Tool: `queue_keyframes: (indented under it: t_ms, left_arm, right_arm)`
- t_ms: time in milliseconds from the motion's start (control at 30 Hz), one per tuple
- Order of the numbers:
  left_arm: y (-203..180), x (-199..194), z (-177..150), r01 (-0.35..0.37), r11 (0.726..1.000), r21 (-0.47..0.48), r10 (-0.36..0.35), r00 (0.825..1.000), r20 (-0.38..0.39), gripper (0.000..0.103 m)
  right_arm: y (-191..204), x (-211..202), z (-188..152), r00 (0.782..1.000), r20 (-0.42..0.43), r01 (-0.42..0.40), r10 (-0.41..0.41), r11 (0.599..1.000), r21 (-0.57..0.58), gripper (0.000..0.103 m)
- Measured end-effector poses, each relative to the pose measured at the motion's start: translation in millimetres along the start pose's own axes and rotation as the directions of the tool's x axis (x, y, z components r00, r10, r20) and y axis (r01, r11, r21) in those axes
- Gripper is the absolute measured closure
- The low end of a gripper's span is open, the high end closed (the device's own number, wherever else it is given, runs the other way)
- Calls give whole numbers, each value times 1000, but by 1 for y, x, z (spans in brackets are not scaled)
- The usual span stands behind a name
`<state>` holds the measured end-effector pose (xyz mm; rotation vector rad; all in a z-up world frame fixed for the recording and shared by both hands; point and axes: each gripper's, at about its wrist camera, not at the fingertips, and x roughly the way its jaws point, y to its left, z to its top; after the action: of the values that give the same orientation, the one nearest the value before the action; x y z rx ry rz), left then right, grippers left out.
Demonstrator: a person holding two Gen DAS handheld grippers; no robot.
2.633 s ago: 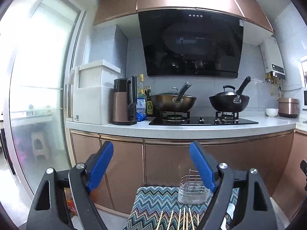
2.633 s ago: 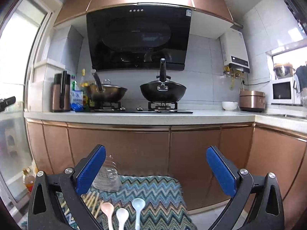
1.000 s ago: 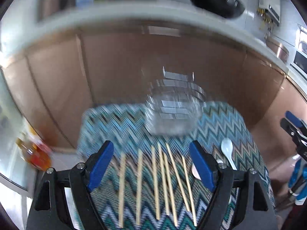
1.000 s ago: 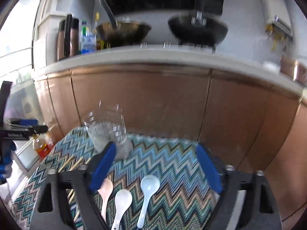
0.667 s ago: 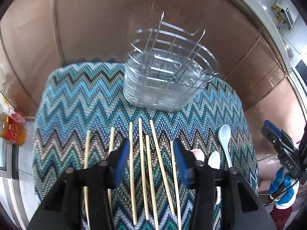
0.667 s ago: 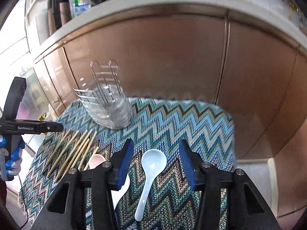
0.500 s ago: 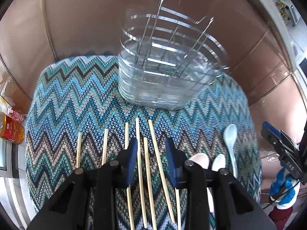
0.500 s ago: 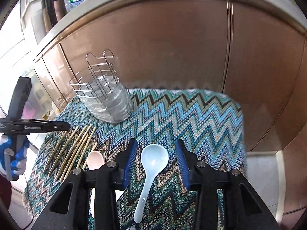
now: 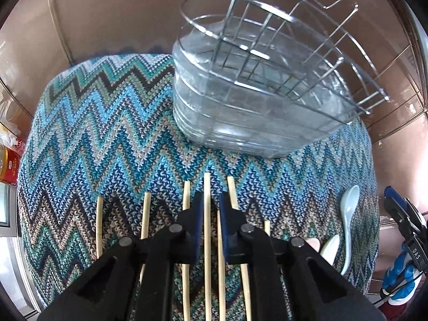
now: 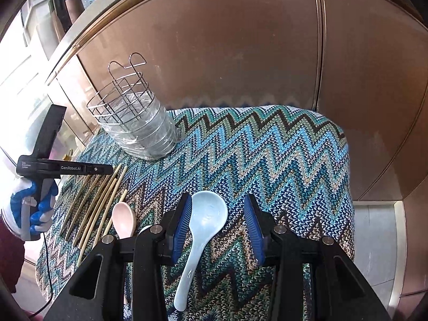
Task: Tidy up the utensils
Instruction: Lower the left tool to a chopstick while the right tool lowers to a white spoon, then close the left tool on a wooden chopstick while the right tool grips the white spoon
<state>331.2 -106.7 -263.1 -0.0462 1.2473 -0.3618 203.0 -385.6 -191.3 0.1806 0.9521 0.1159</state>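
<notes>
Several wooden chopsticks (image 9: 145, 222) lie side by side on a zigzag knit cloth (image 9: 107, 133). My left gripper (image 9: 210, 208) points steeply down over them. Its jaws are closing with two chopsticks (image 9: 207, 187) between the pads, both still flat on the cloth with a gap between them. A wire utensil holder with a clear liner (image 9: 254, 93) (image 10: 133, 123) stands at the far side. My right gripper (image 10: 217, 206) straddles the light blue spoon (image 10: 207, 214): the left pad is at the bowl's edge and the right pad stands clear. A pink spoon (image 10: 123, 219) lies to its left.
Copper cabinet doors (image 10: 240, 40) rise just behind the cloth, with a countertop above. A red-labelled bottle (image 9: 8, 165) stands on the floor at the left. A gloved hand (image 10: 32, 208) holds the left gripper. A white spoon (image 9: 330, 248) lies between the pink and blue ones.
Both grippers came down from facing the stove to close over the cloth. The left jaws narrowed around two chopsticks. The right jaws narrowed around the blue spoon, then held.
</notes>
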Motion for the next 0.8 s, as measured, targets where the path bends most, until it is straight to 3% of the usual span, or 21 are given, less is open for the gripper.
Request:
queue_keyframes:
  t_ms: [400,667,800]
  left_arm:
    - [-6,32,7,-14,1000,18,15,998,-55,93]
    - [2,39,21,-18,999,33,20,997,-69,96]
    - [1,43,23,-20,999,35,23,997,-67,97]
  right_arm:
    - [-10,30,3,993,-100,-55,55,998,3,63]
    - [-29,63,16,957,-238,-162,168,986,46,66]
    - [-30,81,21,939,-299,-169,170,985,30,71]
